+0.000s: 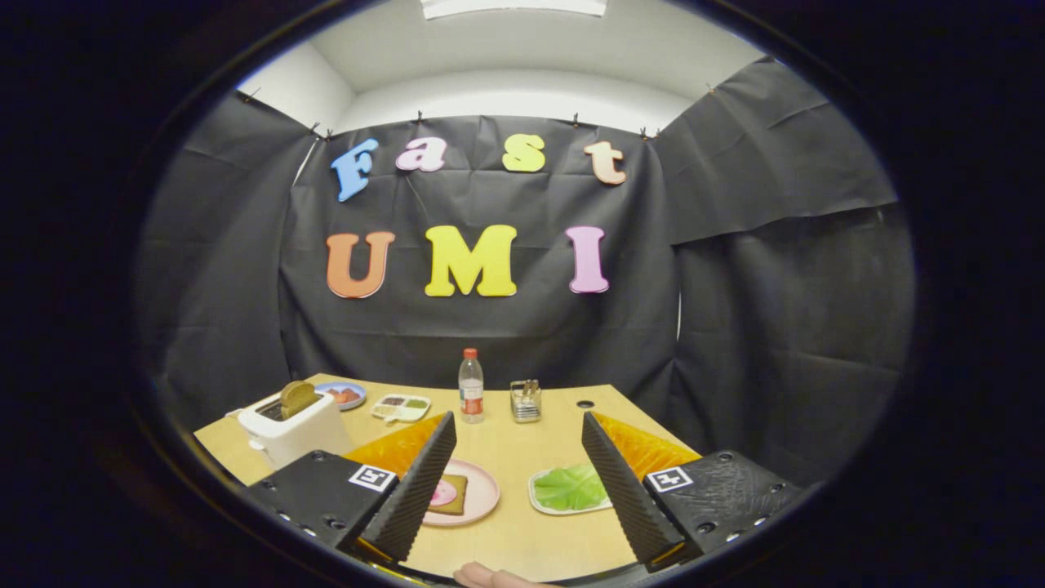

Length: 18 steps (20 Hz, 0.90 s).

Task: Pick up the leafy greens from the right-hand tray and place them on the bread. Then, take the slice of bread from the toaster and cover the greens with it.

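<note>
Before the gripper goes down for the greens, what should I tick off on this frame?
1. Gripper fingers open and empty: ok.
2. Green leafy lettuce lying free on its white tray: ok.
3. Brown bread slice on the pink round plate, ready to receive greens: ok.
4. Toasted slice upright in the white toaster: ok.
5. Fingers lined up over the lettuce: not ok, it sits beside the right finger.

bottle label too small, seemingly no readable text
</note>
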### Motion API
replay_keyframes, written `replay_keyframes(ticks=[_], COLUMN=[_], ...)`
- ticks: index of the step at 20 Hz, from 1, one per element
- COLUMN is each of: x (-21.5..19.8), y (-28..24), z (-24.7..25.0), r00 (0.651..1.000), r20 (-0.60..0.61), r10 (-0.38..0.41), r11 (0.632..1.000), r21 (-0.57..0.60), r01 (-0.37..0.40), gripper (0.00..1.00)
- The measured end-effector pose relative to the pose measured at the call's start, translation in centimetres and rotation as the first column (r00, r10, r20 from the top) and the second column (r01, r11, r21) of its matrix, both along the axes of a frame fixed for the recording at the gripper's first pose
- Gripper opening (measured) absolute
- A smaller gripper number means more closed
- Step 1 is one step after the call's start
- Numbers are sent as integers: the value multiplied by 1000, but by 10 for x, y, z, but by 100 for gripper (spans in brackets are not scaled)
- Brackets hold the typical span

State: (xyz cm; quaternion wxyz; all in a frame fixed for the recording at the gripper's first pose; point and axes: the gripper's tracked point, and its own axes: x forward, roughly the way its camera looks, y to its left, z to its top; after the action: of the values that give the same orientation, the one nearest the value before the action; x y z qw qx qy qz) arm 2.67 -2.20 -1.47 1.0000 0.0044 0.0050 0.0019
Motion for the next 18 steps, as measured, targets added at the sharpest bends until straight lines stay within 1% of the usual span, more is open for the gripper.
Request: replay_keyframes(ticks=[2, 6, 9, 12, 18], x=[3, 9, 21, 45, 122], y=[-3, -6, -13, -24, -57], z=[-2, -2, 0, -12, -74], r00=[1000, 1000, 1000, 1000, 988], r20=[-2, 4, 15, 0, -146], r10=[-8, 0, -4, -16, -48], r11=[1000, 1000, 1000, 999, 997], r21=[0, 0, -13, -35, -61], r01=[8, 0, 4, 16, 39], gripper=[95, 95, 95, 95, 95])
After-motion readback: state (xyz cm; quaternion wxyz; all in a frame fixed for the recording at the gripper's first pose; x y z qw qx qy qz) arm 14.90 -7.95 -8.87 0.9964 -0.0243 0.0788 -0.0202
